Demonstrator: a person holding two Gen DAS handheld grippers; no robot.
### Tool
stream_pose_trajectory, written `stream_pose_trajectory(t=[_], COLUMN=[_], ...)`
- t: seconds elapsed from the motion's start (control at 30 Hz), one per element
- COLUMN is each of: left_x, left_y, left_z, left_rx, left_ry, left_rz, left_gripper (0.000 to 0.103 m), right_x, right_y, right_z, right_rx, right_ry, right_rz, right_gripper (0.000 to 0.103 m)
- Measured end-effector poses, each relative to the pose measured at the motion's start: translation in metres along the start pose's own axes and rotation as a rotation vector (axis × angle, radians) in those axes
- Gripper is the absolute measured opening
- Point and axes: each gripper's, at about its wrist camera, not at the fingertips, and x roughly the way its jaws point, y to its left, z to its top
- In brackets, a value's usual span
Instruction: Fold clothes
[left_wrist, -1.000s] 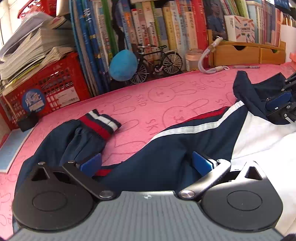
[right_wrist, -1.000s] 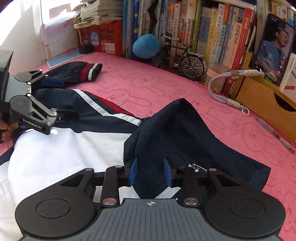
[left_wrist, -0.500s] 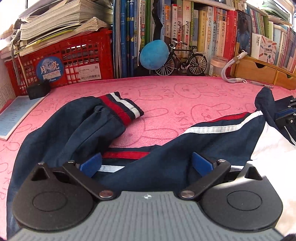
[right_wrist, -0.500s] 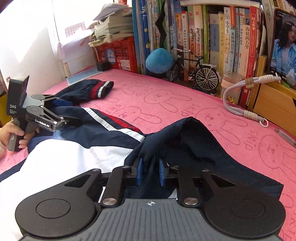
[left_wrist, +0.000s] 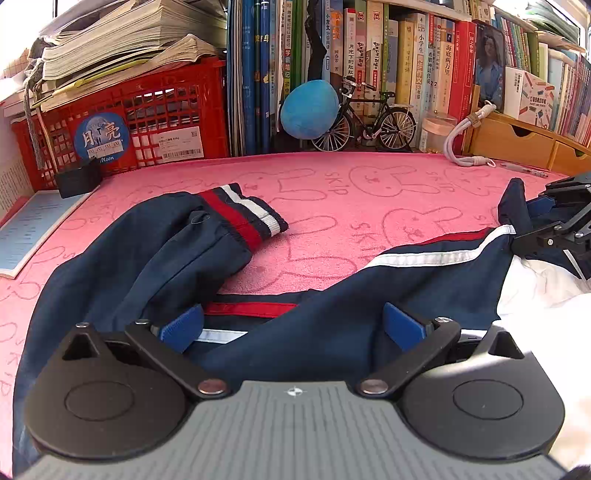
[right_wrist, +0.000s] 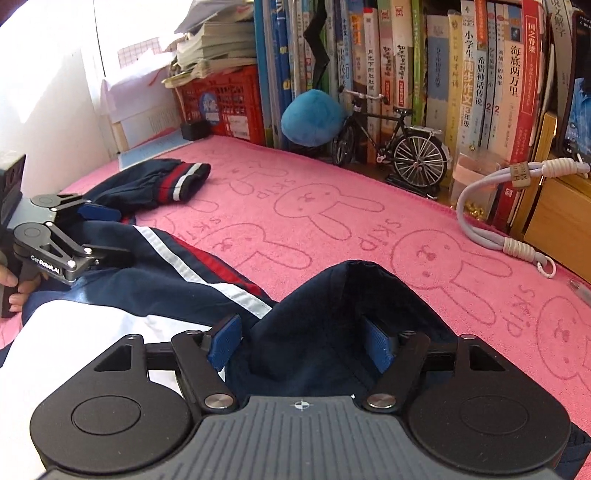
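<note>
1. At far left, the jacket's cuffed sleeve lies bunched on the pink surface, its striped cuff pointing toward the bookshelf.
2. My left tool sits low over the jacket, pads spread wide with navy cloth lying between them, not pinched that I can see.
3. From there the jacket's long axis, as I read the white stripe, runs rightward across the surface to my right tool.
4. My right tool's jaws are opening. A raised navy fold, likely the collar or hood, stands between the pads, and they no longer press on it.
5. I judge the coming fold turns on that sleeve. It lies ahead and left of my left tool, which is plainly nearer, so that hand should fetch it inward over the white body panel.
</note>
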Motion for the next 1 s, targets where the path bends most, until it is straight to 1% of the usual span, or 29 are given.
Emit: stream_pose_trajectory(t=[0.03,0.07,0.1,0.13,0.2,0.33,0.5,0.53,0.57,0.63,0.7,0.73,0.77,0.83,0.87,0.9,0.93,0.97,1.0], left_x=[0.0,0.0,0.0,0.0,0.0,0.0,0.0,0.0,0.0,0.0,0.0,-0.001,0.0,0.0,0.0,0.0,0.0,0.0,0.0], left_y=[0.0,0.0,0.0,0.0,-0.001,0.0,0.0,0.0,-0.001,-0.001,-0.001,-0.001,-0.001,-0.001,0.0,0.0,-0.001,-0.001,-0.001], left_z=[0.0,0.0,0.0,0.0,0.0,0.0,-0.002,-0.002,-0.002,-0.002,-0.002,-0.002,-0.002,-0.002,-0.002,-0.002,-0.002,-0.002,-0.002], left_rx=[0.0,0.0,0.0,-0.001,-0.001,-0.003,-0.007,-0.007,-0.006,-0.006,-0.007,-0.007,-0.008,-0.007,-0.007,-0.007,-0.007,-0.007,-0.007], left_ry=[0.0,0.0,0.0,0.0,0.0,-0.001,-0.002,-0.002,-0.003,-0.003,-0.003,-0.003,-0.003,-0.003,-0.004,-0.004,-0.004,-0.004,-0.005], left_rz=[0.001,0.001,0.001,0.002,0.001,0.003,0.011,0.013,0.014,0.015,0.016,0.016,0.016,0.016,0.017,0.018,0.019,0.021,0.022], left_gripper=[0.103,0.103,0.103,0.103,0.103,0.103,0.103,0.103,0.103,0.103,0.103,0.103,0.103,0.103,0.103,0.103,0.103,0.103,0.103], right_x=[-0.004,-0.009,-0.015,-0.022,-0.034,-0.044,-0.022,-0.021,-0.025,-0.043,-0.066,-0.077,-0.087,-0.105,-0.113,-0.119,-0.12,-0.12,-0.118], right_y=[0.002,0.003,0.004,0.005,0.004,0.0,-0.003,-0.006,-0.012,-0.027,-0.042,-0.049,-0.055,-0.065,-0.069,-0.072,-0.073,-0.072,-0.071], right_z=[0.0,0.0,-0.001,-0.002,-0.004,0.001,0.019,0.021,0.023,0.021,0.012,0.006,-0.001,-0.017,-0.026,-0.035,-0.042,-0.048,-0.053], right_rx=[0.0,-0.001,-0.004,-0.008,-0.015,-0.015,0.02,0.037,0.065,0.126,0.155,0.16,0.164,0.171,0.174,0.178,0.182,0.186,0.192], right_ry=[-0.011,-0.028,-0.044,-0.058,-0.086,-0.146,-0.184,-0.191,-0.199,-0.228,-0.249,-0.244,-0.239,-0.214,-0.199,-0.179,-0.152,-0.125,-0.101], right_rz=[0.014,0.024,0.028,0.026,-0.007,-0.153,-0.379,-0.405,-0.41,-0.396,-0.391,-0.399,-0.407,-0.404,-0.398,-0.392,-0.387,-0.384,-0.381], right_gripper=[0.033,0.03,0.023,0.019,0.012,0.01,0.009,0.009,0.009,0.011,0.013,0.018,0.021,0.033,0.036,0.045,0.057,0.062,0.071])
